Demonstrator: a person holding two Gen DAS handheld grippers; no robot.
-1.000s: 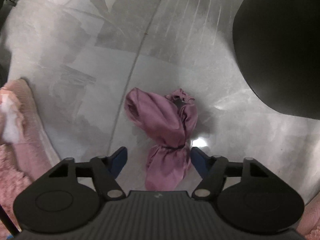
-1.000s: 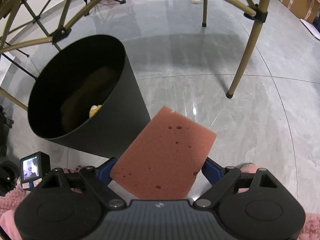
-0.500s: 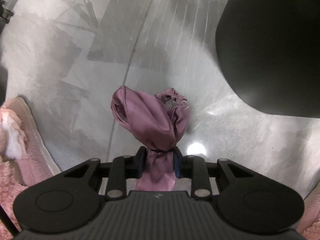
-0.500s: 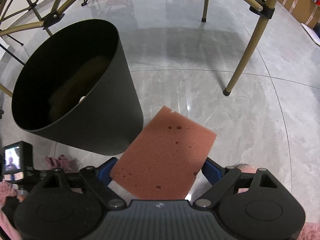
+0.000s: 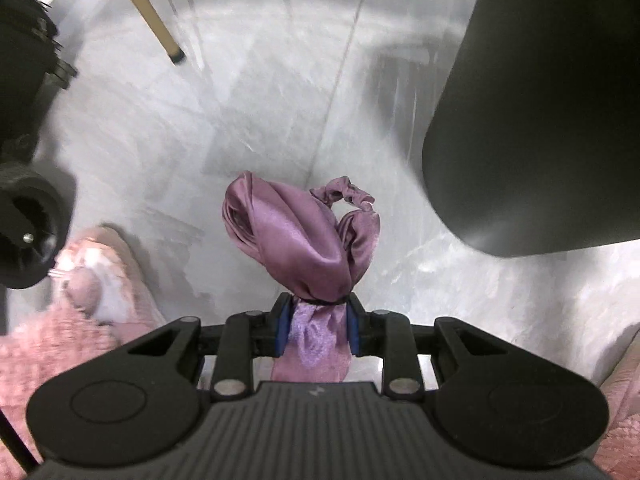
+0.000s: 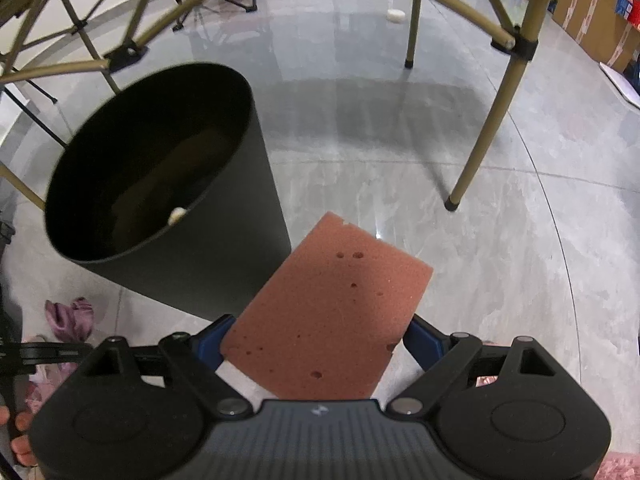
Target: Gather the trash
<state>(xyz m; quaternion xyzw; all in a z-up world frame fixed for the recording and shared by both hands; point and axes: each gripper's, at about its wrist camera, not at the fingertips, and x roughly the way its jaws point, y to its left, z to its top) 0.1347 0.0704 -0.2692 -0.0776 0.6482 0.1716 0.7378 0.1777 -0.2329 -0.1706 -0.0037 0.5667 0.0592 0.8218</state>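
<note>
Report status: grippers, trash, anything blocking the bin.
Left gripper shut on purple cloth. Right gripper holding red sponge. Black bin upright, mouth open, nothing blocking it.

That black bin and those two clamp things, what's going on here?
A person is picking up trash from the floor with a hand-held gripper in each hand. The left gripper is shut on a purple knotted cloth, held beside the black bin. The right gripper grips a reddish-brown sponge by its sides, next to the bin. Neither item is in the bin yet; something pale lies inside.
</note>
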